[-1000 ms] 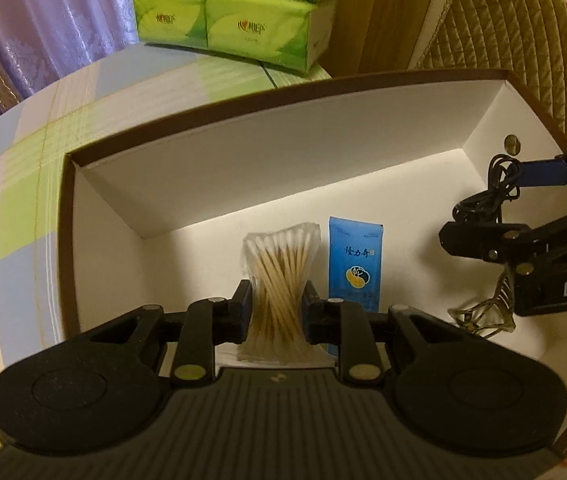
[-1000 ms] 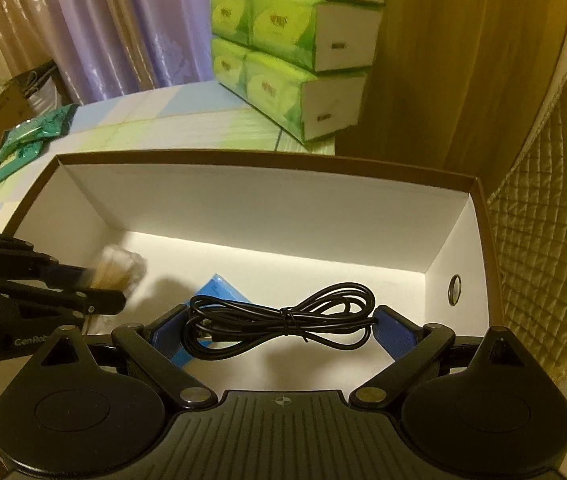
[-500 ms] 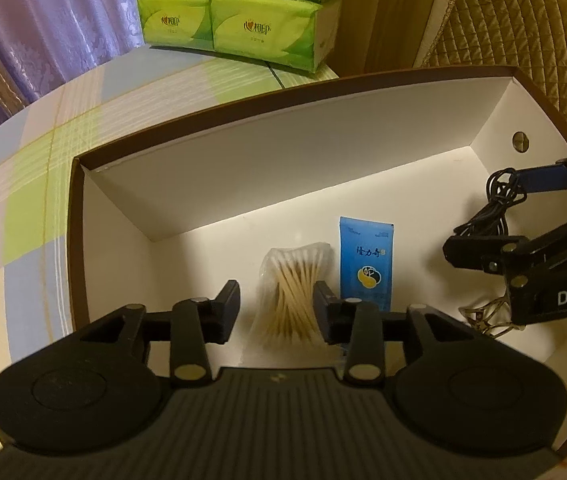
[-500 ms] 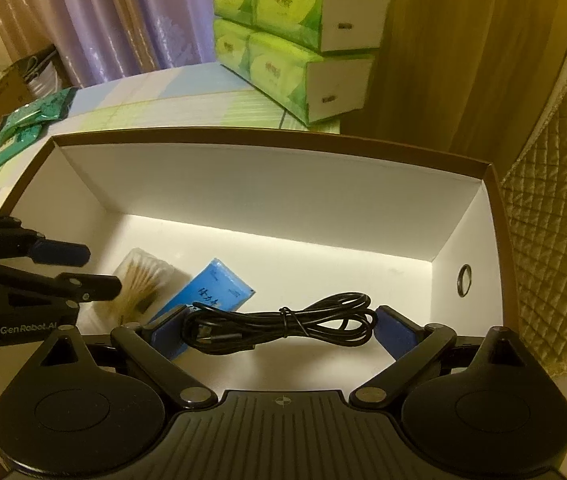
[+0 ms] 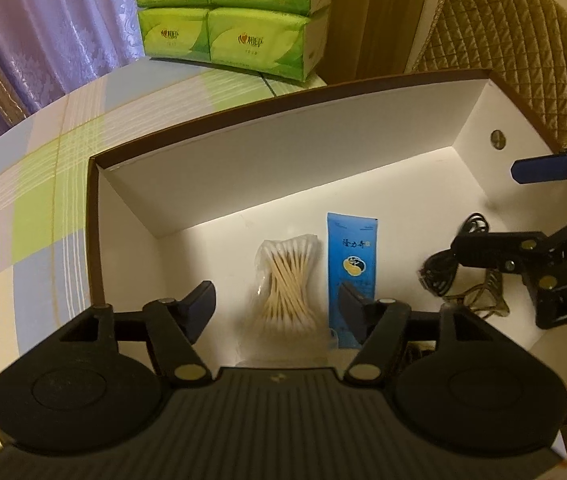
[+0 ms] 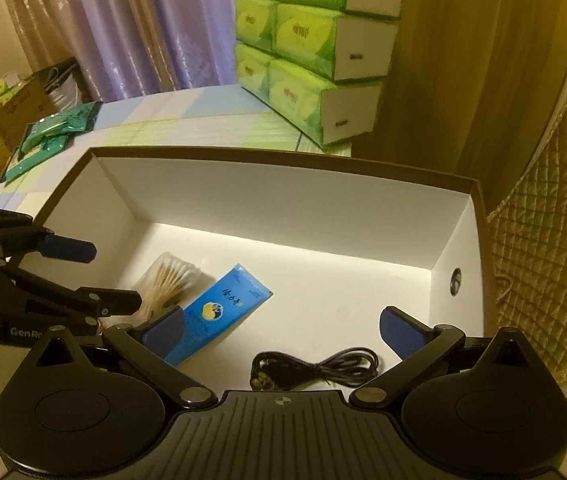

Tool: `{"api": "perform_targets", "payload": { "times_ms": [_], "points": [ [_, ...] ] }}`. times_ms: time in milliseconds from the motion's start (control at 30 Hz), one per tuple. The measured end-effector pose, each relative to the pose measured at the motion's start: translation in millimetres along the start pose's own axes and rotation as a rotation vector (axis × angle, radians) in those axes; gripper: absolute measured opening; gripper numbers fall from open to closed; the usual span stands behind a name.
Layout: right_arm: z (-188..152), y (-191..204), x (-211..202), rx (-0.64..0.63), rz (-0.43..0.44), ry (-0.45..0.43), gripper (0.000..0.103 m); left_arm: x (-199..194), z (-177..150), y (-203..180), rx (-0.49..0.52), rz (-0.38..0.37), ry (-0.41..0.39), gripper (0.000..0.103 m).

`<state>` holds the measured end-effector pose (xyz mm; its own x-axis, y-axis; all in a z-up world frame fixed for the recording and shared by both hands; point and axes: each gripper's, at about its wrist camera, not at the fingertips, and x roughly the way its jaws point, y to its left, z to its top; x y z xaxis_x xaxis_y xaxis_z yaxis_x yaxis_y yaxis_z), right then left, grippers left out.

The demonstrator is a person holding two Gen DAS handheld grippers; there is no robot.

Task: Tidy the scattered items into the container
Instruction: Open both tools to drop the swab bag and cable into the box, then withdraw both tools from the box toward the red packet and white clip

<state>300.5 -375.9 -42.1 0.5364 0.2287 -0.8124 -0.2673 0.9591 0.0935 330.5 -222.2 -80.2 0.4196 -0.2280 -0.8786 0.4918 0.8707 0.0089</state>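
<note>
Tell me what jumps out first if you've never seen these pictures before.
A big white box with a brown rim fills both views; on its floor lie a bag of cotton swabs, a blue sachet beside it and a coiled black cable. Both claws, left and right, hang open above them. Green tissue packs are stacked behind.

Lilac curtains (image 6: 131, 28), stacked green tissue packs (image 5: 227, 16) on pastel checked tablecloth (image 5: 43, 184), quilted gold chair back (image 5: 515, 52), warm dim light

black cable (image 5: 443, 268): partly hidden behind the right gripper (image 5: 499, 216) in the left view
blue packet (image 6: 219, 312): lower end covered by a finger; print too small to read
tissue packs (image 6: 307, 32): top row cut off by the edge
</note>
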Motion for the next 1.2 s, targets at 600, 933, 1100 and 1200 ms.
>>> {"api": "perform_targets", "payload": {
  "times_ms": [600,933,1100,1200],
  "points": [
    [-35,19,-55,0.025,-0.027,-0.076,0.101,-62,-25,-10,-0.013,-0.010,-0.057,0.085],
    [-50,35,-74,0.030,-0.045,-0.097,0.101,-94,-43,-18,-0.027,0.014,-0.093,0.086],
    [-56,43,-85,0.020,-0.055,-0.116,0.101,-108,-51,-22,-0.028,0.016,-0.113,0.086],
    [-61,47,-90,0.017,-0.062,-0.126,0.101,-115,-57,-23,-0.028,0.020,-0.121,0.087]
  ]
}}
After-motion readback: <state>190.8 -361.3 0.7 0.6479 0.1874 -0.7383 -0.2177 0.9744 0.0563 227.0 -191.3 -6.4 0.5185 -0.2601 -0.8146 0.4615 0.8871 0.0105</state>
